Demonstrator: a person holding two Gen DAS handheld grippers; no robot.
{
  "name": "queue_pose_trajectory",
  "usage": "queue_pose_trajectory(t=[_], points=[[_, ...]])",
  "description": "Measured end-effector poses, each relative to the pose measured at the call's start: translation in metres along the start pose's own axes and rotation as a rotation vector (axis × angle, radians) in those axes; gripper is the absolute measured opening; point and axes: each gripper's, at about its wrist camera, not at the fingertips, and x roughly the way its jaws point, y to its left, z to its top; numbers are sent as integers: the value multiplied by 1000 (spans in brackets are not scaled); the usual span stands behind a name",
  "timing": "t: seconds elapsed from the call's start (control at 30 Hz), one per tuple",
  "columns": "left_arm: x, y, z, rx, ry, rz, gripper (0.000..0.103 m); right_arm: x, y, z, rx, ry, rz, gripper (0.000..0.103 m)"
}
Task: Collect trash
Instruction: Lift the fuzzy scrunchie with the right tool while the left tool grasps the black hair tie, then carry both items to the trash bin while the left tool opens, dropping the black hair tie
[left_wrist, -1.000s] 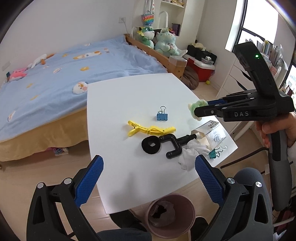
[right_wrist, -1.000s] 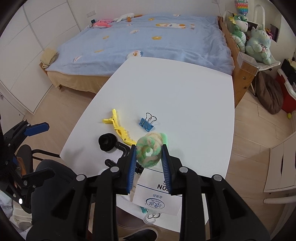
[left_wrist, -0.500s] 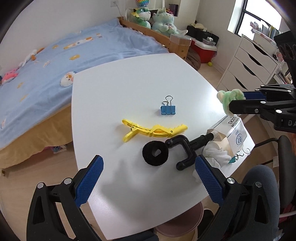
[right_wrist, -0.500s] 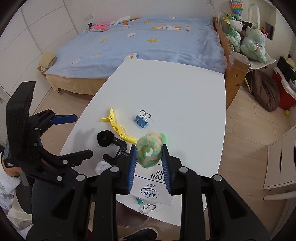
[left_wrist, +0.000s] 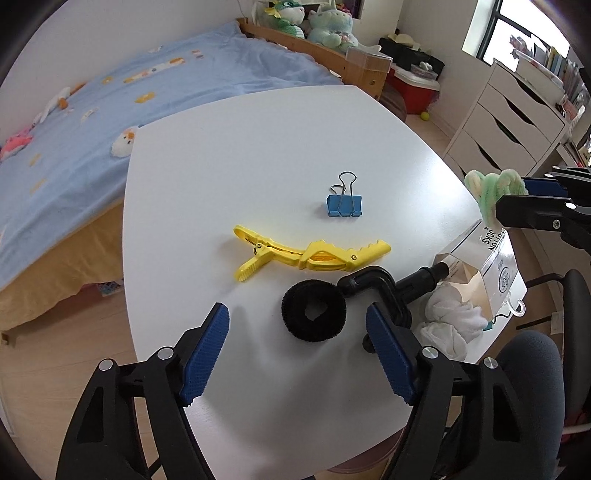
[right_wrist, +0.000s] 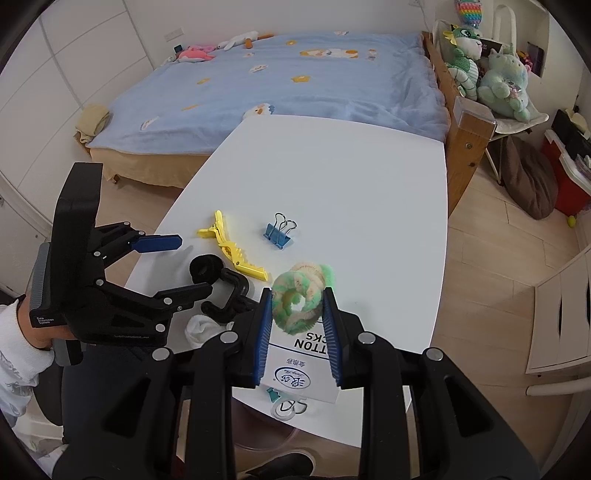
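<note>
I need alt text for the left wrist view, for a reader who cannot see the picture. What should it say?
The open left gripper, its jaws just narrowed with nothing between them, hangs over a white table near a black hair tie. Beyond lie a yellow hair clip and a blue binder clip. At right, the right gripper holds a green fuzzy hair tie.

White tabletop (left_wrist: 258, 155) with small items, seen past the left gripper (left_wrist: 297, 354).

Left gripper: blue pads apart, jaws just been closing, nothing pressed between them; black hair ring (left_wrist: 314, 315) on the tabletop beyond the gap. Yellow hair clip (left_wrist: 306, 253) mid-table; blue binder clip (left_wrist: 344, 204) beyond it. Black bent handle (left_wrist: 384, 286), white cloth (left_wrist: 450, 321) and sock box (left_wrist: 480, 266) at the right edge. Right gripper (left_wrist: 517, 203) there grips a green fuzzy ring (left_wrist: 487, 190).
</note>
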Motion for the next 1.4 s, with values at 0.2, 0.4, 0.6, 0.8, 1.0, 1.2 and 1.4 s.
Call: queue_pose_trajectory(t=[0.2,0.4,0.6,0.8,1.0,1.2,1.4], points=[[6,-2,0,3,8,3,53,2,1,-1,-3,2,2,26],[4,-3,0,3,-5,3,31,2,1,-1,-3,2,2,26],[-4,-3,-1,-2,-30,3,30,1,2,-2,-3,-2,1,26],[-25,-6,-5,10,-69,4,30,-6,7,-6,-12,-24,-1,26],[-54,-15,-11,32,-110,-12,30,-18,14,-15,-27,-56,-16,26],[-86,-25,-19,55,-164,-21,30,-35,24,-26,-42,-98,-22,26],[-116,-36,-33,76,-215,-31,30,-55,37,-43,-56,-135,-9,26]])
